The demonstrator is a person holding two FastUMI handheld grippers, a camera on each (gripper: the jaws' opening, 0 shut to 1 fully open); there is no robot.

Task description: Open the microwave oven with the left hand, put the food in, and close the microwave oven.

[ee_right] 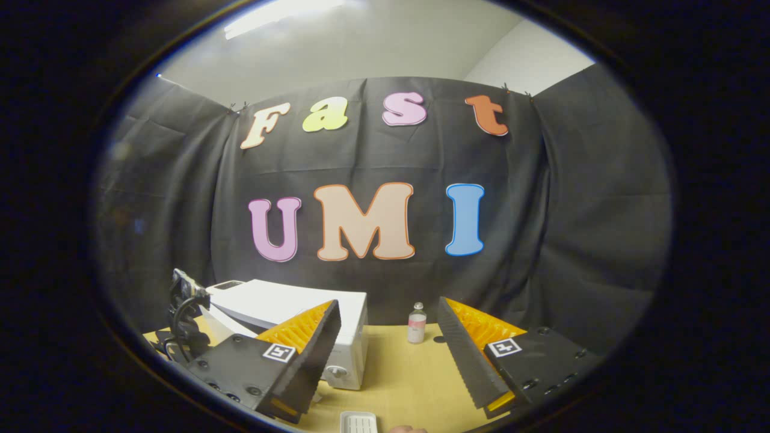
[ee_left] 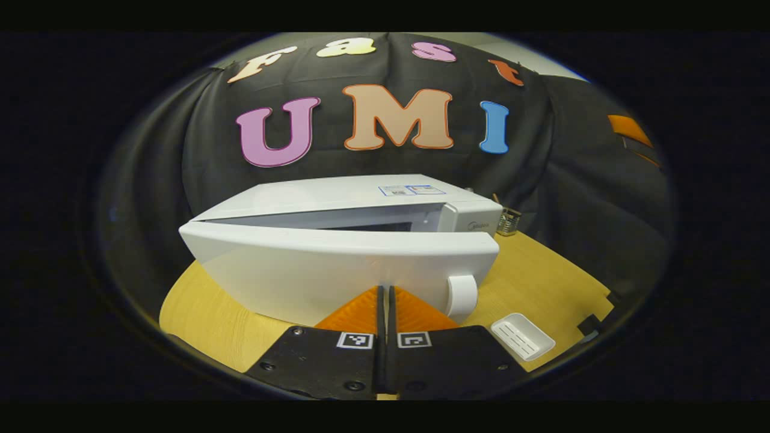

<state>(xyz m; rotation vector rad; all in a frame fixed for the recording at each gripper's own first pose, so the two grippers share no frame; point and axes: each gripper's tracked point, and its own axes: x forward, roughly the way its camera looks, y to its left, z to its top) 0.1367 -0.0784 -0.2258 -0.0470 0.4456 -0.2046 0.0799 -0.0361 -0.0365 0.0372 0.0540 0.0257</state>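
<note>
The white microwave (ee_left: 337, 204) stands on the wooden table (ee_left: 541, 276), its door (ee_left: 313, 270) ajar with a gap along the top. My left gripper (ee_left: 385, 291) is shut, fingers pressed together, tips right at the door's front near the round knob (ee_left: 462, 296). Nothing is held between them. In the right gripper view the microwave (ee_right: 289, 307) sits low on the left. My right gripper (ee_right: 385, 325) hangs open above the table (ee_right: 403, 385), nothing between its fingers. A white ridged tray (ee_left: 522, 335) lies on the table in front of the microwave; the same tray (ee_right: 358, 422) shows at the bottom edge.
A small clear bottle (ee_right: 416, 323) stands at the back of the table by the cloth wall. A small container (ee_left: 508, 221) sits behind the microwave's right corner. A dark device with cables (ee_right: 183, 313) shows left of the microwave. The table's right edge (ee_left: 592, 322) is close.
</note>
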